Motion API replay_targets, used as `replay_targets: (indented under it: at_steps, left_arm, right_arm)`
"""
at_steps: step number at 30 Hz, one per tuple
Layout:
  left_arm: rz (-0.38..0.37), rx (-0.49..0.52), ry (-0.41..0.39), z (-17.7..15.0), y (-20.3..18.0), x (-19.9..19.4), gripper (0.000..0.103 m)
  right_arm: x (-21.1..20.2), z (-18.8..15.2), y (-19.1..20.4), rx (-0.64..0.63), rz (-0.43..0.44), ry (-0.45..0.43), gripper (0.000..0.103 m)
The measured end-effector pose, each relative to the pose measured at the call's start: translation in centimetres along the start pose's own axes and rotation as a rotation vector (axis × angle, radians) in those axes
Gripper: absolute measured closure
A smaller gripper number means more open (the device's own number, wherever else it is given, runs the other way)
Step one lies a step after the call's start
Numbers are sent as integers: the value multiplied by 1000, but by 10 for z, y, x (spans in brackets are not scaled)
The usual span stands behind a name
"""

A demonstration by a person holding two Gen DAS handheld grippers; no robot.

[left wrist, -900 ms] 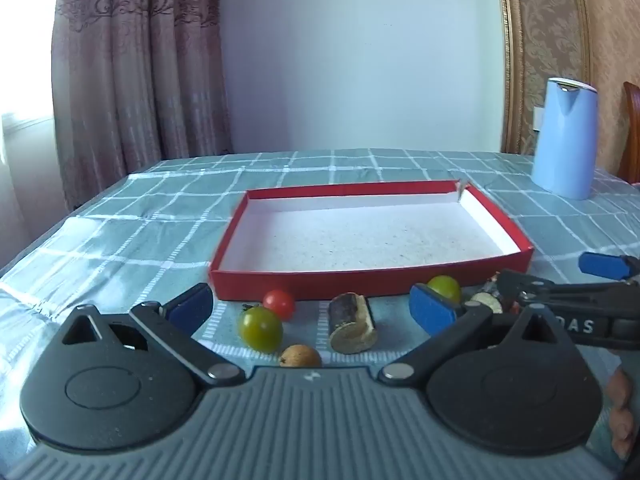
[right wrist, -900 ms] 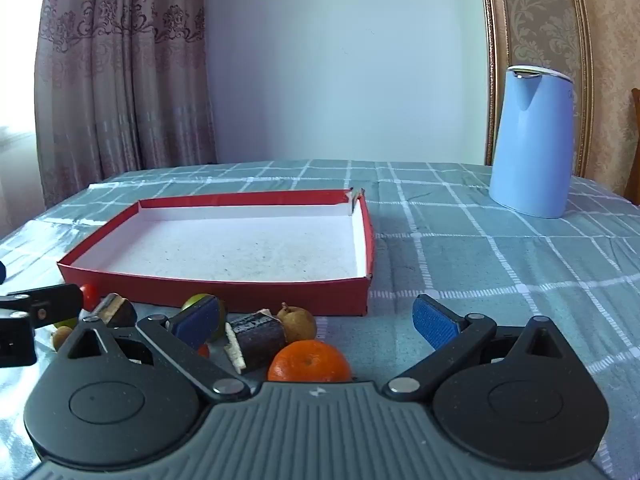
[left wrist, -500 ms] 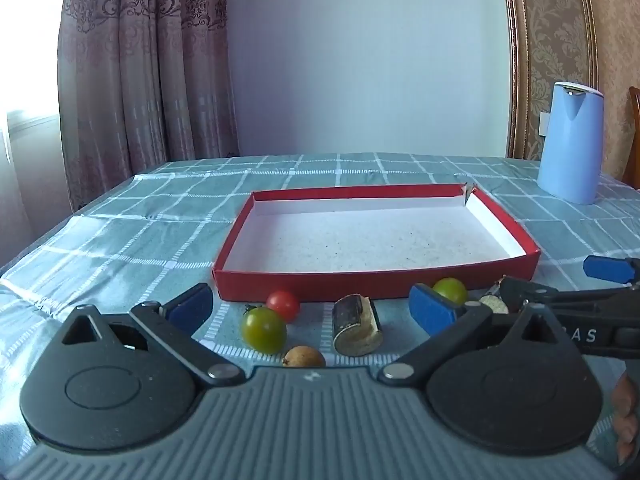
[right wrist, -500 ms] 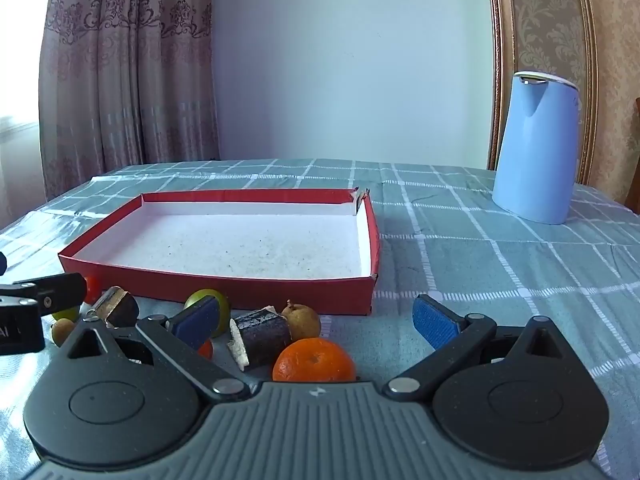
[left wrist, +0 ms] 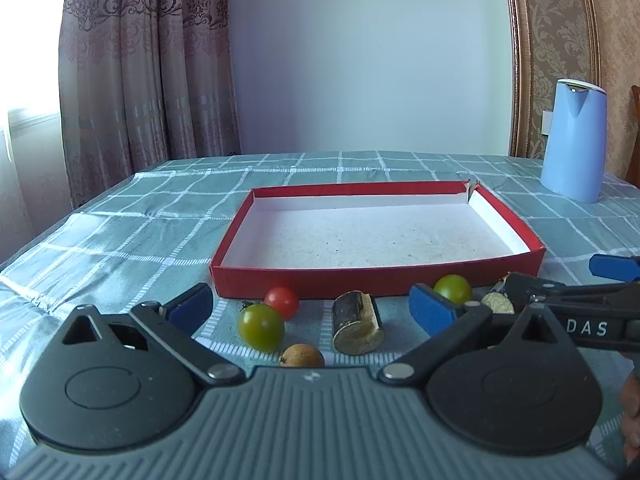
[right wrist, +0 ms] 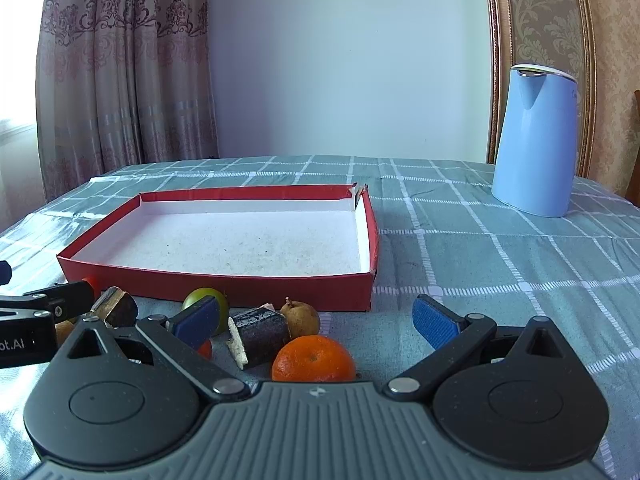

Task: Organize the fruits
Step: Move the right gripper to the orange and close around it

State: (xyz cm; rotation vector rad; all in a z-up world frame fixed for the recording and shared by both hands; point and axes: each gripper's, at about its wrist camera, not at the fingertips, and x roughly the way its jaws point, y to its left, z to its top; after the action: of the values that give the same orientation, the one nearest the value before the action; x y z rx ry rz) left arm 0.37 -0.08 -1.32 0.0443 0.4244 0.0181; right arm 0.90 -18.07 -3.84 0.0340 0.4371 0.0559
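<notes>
Fruit lies loose before the empty red tray (left wrist: 376, 278); both the left gripper (left wrist: 310, 306) and right gripper (right wrist: 316, 316) gape wide, so straddle one green tomato (left wrist: 261, 327) squarely first.

- The left wrist view looks forward and slightly down from low over the bench (left wrist: 120, 240), close behind the fruits, facing the tray (left wrist: 376, 280) and the wall.
- The right wrist view sits alongside, further right, facing the same way, the kettle (right wrist: 534, 140) nearer.
- Both share the tray (right wrist: 216, 284), the kettle (left wrist: 574, 140), the curtain (left wrist: 140, 80) and the fruits.
</notes>
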Motion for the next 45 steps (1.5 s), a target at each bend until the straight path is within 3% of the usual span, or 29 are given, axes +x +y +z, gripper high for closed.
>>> replay_targets:
  at_steps: [12, 17, 24, 27, 31, 45]
  left_arm:
    - [22, 74, -15, -6, 6, 1, 0]
    - [-1, 37, -36, -8, 17, -3, 0]
    - [-42, -6, 24, -13, 27, 4, 0]
    - [-21, 11, 21, -16, 26, 4, 0]
    - [-14, 45, 5, -17, 21, 5, 0]
    - [-33, 76, 21, -24, 16, 10, 0]
  right_arm:
    - [1, 2, -5, 31, -7, 0, 0]
    - [-5, 3, -11, 74, 35, -17, 0]
    - [-5, 4, -12, 74, 5, -21, 0]
    - [-8, 5, -19, 94, -34, -38, 0]
    - [-4, 5, -29, 150, -36, -10, 0]
    - [4, 2, -22, 96, -55, 39, 0]
